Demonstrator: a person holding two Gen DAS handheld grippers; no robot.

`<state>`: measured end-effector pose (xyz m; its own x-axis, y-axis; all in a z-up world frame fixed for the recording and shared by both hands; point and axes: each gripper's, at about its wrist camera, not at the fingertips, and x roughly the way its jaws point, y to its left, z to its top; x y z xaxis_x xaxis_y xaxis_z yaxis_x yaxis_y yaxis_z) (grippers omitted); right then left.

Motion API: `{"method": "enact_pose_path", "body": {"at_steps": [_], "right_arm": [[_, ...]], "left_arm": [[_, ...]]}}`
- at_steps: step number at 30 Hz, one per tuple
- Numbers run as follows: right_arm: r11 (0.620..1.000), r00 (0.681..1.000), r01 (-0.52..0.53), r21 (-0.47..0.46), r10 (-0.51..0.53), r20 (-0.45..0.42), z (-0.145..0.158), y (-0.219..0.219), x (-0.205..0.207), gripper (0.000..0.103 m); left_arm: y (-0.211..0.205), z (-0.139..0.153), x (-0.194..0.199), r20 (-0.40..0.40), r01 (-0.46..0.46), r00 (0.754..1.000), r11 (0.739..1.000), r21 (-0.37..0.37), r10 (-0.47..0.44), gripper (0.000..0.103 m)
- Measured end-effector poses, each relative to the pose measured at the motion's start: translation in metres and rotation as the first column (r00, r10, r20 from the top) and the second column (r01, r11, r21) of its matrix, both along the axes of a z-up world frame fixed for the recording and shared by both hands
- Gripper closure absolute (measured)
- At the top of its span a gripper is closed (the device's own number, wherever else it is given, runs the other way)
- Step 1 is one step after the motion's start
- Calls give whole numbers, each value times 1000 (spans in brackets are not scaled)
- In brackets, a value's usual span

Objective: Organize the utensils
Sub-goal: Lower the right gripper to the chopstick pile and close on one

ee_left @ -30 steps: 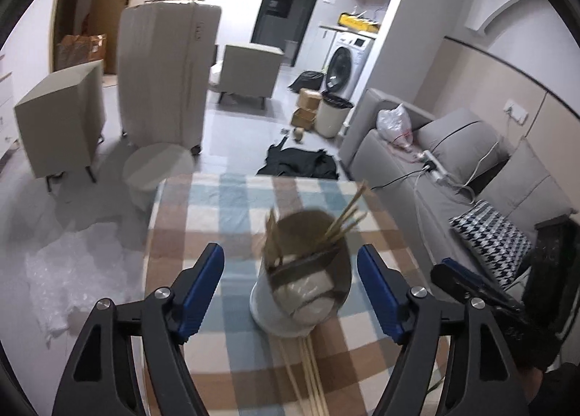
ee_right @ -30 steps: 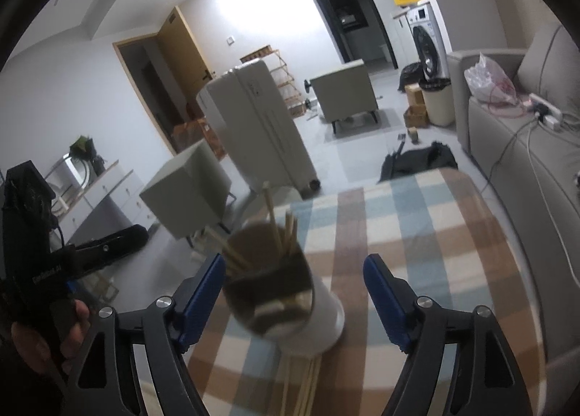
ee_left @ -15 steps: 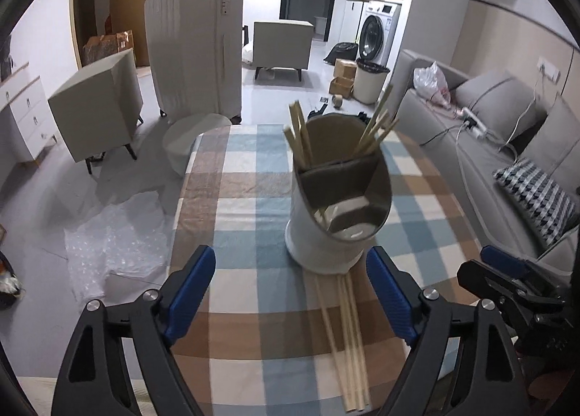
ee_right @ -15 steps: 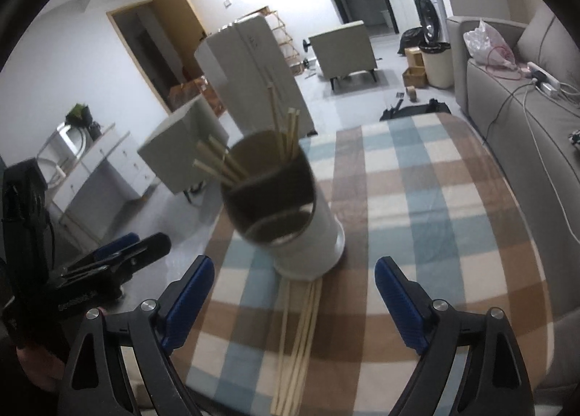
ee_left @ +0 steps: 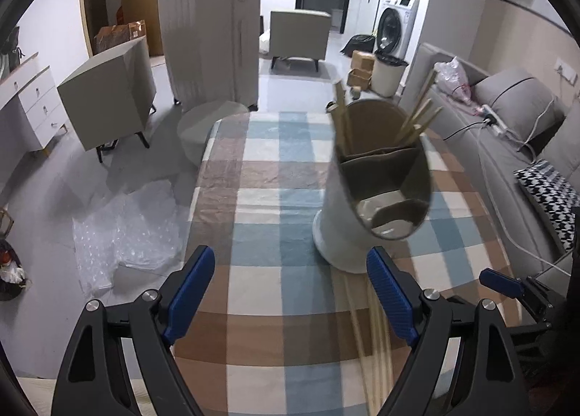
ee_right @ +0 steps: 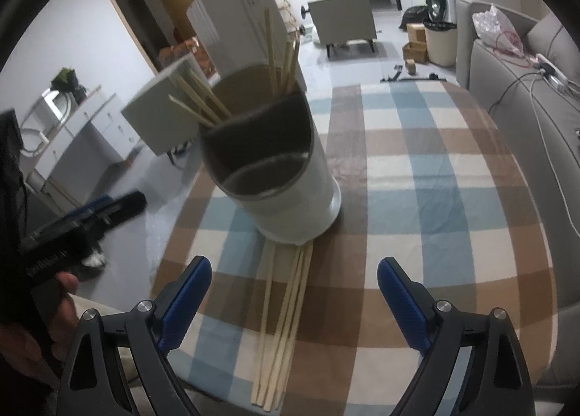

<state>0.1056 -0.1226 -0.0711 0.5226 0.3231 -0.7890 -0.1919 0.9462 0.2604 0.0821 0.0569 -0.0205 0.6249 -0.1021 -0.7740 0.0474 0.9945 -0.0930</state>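
Observation:
A white utensil holder (ee_left: 348, 227) with a brown divided inside stands on the checked tablecloth (ee_left: 275, 177); it also shows in the right wrist view (ee_right: 290, 198). Several wooden chopsticks (ee_right: 279, 64) stand in its far compartment. Several more chopsticks (ee_right: 282, 321) lie loose on the cloth in front of the holder, also seen in the left wrist view (ee_left: 373, 340). My left gripper (ee_left: 291, 292) is open and empty, left of the holder and short of it. My right gripper (ee_right: 293, 302) is open and empty above the loose chopsticks.
A grey sofa (ee_left: 514, 148) with cables runs along the table's right side. On the floor to the left lie bubble wrap (ee_left: 123, 234), a round stool (ee_left: 203, 126), a cabinet (ee_left: 108, 97) and a large white suitcase (ee_left: 214, 50).
Both grippers have pulled back and risen from around the holder. The holder now stands farther ahead, and the loose chopsticks on the cloth have come into view.

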Motion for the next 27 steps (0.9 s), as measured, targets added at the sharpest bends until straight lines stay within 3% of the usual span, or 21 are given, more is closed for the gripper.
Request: {"method": "enact_pose_path", "body": {"at_steps": [3, 7, 15, 22, 27], "right_arm": [[999, 999, -11, -40, 9, -51, -18, 6, 9, 11], [998, 992, -15, -69, 6, -126, -38, 10, 22, 27], [986, 966, -54, -157, 12, -260, -78, 25, 40, 61], [961, 967, -97, -258, 29, -254, -91, 42, 45, 82], [958, 972, -90, -271, 25, -235, -90, 46, 46, 82]], "left_arm": [[4, -11, 7, -49, -16, 999, 1000, 9, 16, 21], [11, -24, 15, -118, -40, 992, 999, 5, 40, 20], [21, -34, 21, -175, -59, 983, 998, 2, 59, 20], [33, -36, 25, -202, -98, 975, 995, -14, 94, 21], [41, -37, 25, -201, -116, 974, 993, -22, 109, 20]]}}
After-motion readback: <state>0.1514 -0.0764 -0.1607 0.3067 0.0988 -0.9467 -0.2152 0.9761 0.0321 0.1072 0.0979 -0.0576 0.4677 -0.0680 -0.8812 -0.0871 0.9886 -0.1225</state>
